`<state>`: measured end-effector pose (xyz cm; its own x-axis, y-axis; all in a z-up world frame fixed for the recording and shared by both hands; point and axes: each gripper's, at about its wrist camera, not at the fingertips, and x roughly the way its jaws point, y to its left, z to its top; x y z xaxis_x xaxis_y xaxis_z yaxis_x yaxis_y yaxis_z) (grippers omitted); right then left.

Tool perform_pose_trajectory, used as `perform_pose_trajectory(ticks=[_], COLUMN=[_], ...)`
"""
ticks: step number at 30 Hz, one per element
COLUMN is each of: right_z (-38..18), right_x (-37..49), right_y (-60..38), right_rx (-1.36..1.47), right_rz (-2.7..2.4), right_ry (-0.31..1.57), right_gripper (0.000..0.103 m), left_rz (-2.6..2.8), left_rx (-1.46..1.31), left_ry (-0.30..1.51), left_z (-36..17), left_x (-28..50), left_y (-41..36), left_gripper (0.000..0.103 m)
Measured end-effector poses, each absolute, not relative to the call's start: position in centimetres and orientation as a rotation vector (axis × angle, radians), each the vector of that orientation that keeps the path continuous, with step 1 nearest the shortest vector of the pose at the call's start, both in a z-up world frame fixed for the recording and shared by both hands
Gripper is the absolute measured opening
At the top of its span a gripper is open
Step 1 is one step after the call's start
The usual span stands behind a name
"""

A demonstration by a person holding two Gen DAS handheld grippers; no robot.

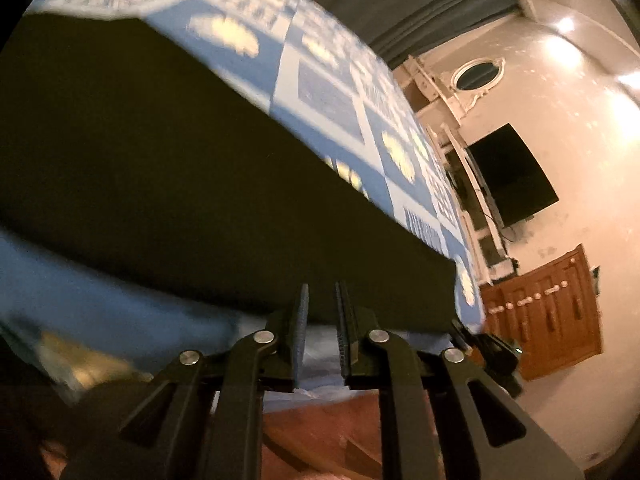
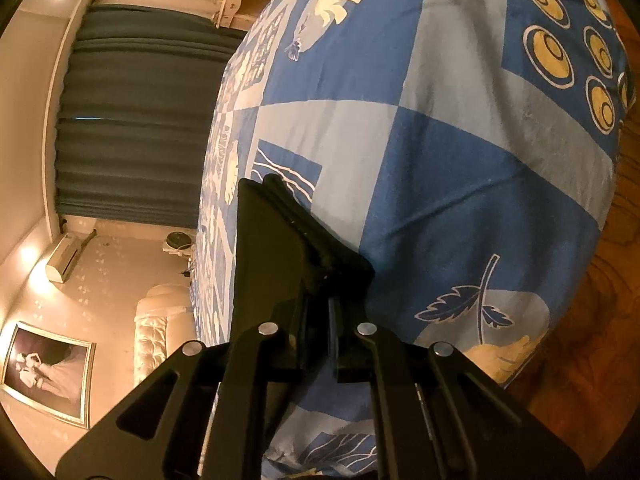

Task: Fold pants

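Dark pants (image 1: 180, 168) flat on blue patterned bedspread (image 2: 440, 160), apparently partly folded, more folds likely left; left gripper (image 1: 322, 312) parted at pants' near edge, pinching nothing; right gripper (image 2: 320, 300) clenched on a pants corner.

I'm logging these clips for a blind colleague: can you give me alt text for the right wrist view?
The right gripper is shut on a corner of the dark, flat-folded pants, which lie on a bed under a blue patchwork bedspread with cream leaf and circle prints. Dark pleated curtains hang along the wall beyond.
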<state>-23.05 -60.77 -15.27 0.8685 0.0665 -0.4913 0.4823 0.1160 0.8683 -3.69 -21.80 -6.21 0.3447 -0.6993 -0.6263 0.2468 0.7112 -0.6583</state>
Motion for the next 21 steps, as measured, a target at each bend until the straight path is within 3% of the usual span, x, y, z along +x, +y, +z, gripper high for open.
perform_pose_trajectory(ticks=[2,4,6,10,12,14,16,17,21], right_z=[-15.0,-14.6,-14.2,-13.5,-13.1,-12.7,-12.7,-12.6,-13.4], right_x=[-23.5,-24.4,-25.7,-27.3,-26.8,-25.8,-23.9,-23.4,-21.0], right_y=[-60.8,-61.3,-62.2,-63.9,-64.9,-65.6,-66.1,-66.2,-66.7], right_rx=[1.426,1.419,1.422,1.459,1.452,1.427,1.376,1.350,1.306], right_rz=[-0.335,-0.359,-0.392,-0.378,-0.326,-0.270,-0.222,-0.224,-0.220], right_ry=[0.462,0.443,0.407,0.344,0.345,0.367,0.445,0.469,0.537], right_gripper=[0.013,0.018,0.032,0.045,0.058,0.063,0.067,0.067,0.068], left_rz=[-0.628,-0.611,-0.623,-0.677,-0.709,-0.750,-0.779,-0.792,-0.740], left_rx=[-0.496,-0.482,-0.470,-0.391,-0.398,-0.410,-0.389,-0.386,-0.373], left_ry=[1.037,1.072,1.132,1.122,1.112,1.078,1.035,1.018,0.988], left_z=[-6.4,-7.5,-9.1,-9.4,-8.8,-7.5,-5.9,-5.3,-3.5], left_x=[-2.6,-1.7,-1.4,-1.9,-2.0,-2.0,-1.7,-1.4,1.2], left_y=[-21.2,-20.9,-21.1,-21.5,-21.3,-20.7,-19.8,-19.0,-14.2], left_gripper=[0.031,0.031,0.031,0.031,0.031,0.032,0.055,0.077,0.085])
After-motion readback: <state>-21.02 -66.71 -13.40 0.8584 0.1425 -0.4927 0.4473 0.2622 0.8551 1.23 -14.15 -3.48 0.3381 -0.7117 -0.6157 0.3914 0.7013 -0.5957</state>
